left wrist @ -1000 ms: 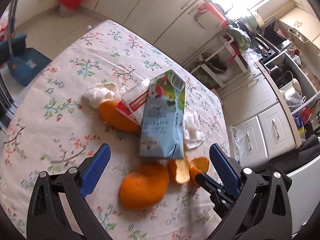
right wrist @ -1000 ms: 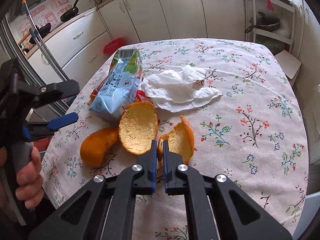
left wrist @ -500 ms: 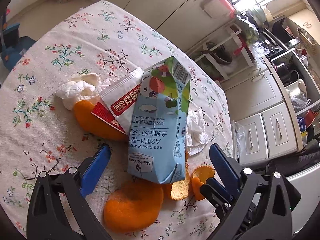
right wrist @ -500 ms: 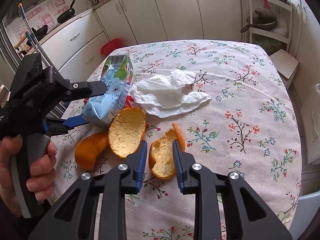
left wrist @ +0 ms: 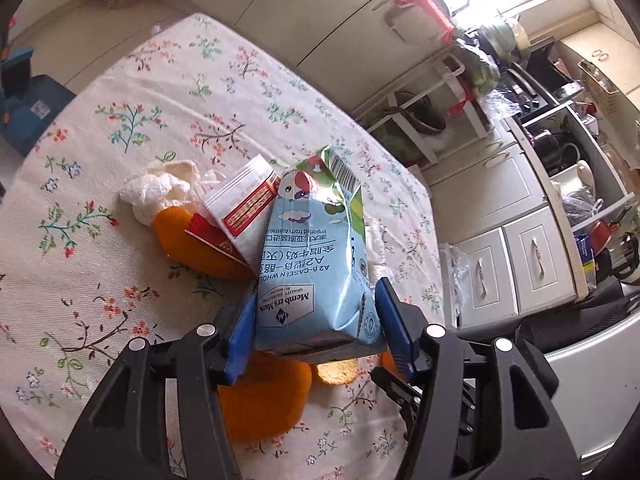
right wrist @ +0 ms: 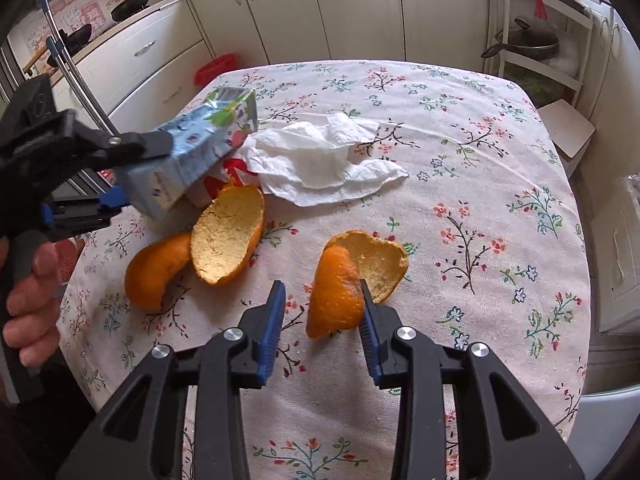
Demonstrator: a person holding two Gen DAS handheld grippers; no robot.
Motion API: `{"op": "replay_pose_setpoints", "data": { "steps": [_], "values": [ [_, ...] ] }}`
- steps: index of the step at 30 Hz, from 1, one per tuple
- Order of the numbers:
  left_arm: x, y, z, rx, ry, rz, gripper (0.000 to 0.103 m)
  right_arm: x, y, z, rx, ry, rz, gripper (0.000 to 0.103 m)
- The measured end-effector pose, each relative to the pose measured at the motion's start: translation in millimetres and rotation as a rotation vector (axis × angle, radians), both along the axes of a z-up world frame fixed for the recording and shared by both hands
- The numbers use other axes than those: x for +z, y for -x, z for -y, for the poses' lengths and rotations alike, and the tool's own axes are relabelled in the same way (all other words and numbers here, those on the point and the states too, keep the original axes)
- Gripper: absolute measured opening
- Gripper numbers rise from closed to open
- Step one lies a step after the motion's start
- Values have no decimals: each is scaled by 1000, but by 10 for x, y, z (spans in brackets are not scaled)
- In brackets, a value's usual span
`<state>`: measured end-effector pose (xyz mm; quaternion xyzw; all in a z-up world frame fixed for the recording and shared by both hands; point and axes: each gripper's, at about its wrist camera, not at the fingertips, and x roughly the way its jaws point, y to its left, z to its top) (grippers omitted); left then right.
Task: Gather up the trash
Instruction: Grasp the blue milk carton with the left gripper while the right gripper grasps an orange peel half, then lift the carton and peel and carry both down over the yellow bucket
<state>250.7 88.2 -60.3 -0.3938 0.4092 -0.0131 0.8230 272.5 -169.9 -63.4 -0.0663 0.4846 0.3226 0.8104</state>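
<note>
Presently the left gripper (left wrist: 316,330) has just closed its fingers on the milk carton (left wrist: 316,264), tilted above the surface (right wrist: 460,128). The right gripper (right wrist: 322,326), fingers just spreading, straddles an orange peel (right wrist: 340,296) without pinching; next it likely calls for closing there.

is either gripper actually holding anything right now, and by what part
The left gripper clamps the milk carton by the sides of its bottom end. The right gripper holds nothing; its jaws have just been opening around an orange peel.
</note>
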Motion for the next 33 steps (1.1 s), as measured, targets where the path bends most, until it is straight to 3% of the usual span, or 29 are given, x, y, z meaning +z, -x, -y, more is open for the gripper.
{"op": "replay_pose_setpoints", "data": {
  "steps": [3, 8, 12, 18, 25, 33],
  "values": [
    [111, 99, 15, -16, -34, 33, 53, 2, -20, 2, -17, -2, 12, 19],
    [280, 254, 34, -41, -85, 77, 53, 61, 16, -21, -4, -20, 24, 9],
    [440, 378, 7, -41, -102, 125, 52, 146, 62, -8, -4, -36, 49, 7],
    [550, 633, -181, -3, -50, 157, 51, 304, 108, 80, -35, -96, 70, 7],
    [485, 836, -283, 17, -69, 100, 47, 356, 180, 82, -41, -129, 67, 7],
    [53, 880, -138, -98, -30, -65, 51, 301, 278, 63, -33, -122, 49, 7]
  ]
}}
